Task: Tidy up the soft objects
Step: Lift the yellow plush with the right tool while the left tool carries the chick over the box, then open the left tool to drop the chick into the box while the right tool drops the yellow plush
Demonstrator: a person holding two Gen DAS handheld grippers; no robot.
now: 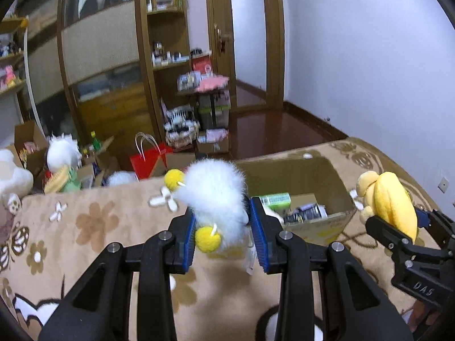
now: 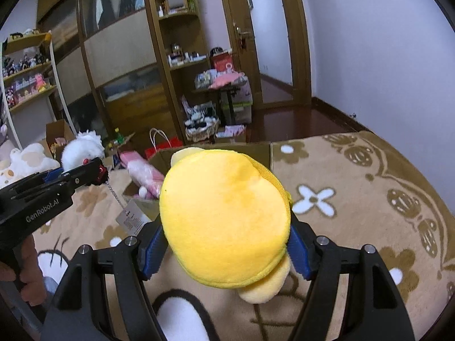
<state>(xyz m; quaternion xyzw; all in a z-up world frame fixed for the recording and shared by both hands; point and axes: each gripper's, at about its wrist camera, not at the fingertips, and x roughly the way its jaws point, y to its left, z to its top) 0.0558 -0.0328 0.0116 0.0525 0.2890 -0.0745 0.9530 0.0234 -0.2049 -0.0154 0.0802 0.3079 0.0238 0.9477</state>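
My left gripper [image 1: 224, 233] is shut on a fluffy white plush with yellow pompoms [image 1: 213, 193], held above the brown flowered blanket [image 1: 93, 227], just left of an open cardboard box [image 1: 295, 176]. The left gripper also shows in the right wrist view [image 2: 93, 174], with a chain and paper tag [image 2: 129, 218] hanging from it. My right gripper [image 2: 224, 244] is shut on a yellow plush [image 2: 224, 216], held in front of the same box [image 2: 256, 149]. In the left wrist view the yellow plush [image 1: 389, 201] sits right of the box.
The box holds a green carton [image 1: 275, 200] and a pink wrapped item [image 2: 145, 176]. More white plush toys [image 2: 82, 147] lie past the blanket's left edge. A red paper bag [image 1: 150, 159], baskets and shelves crowd the floor behind.
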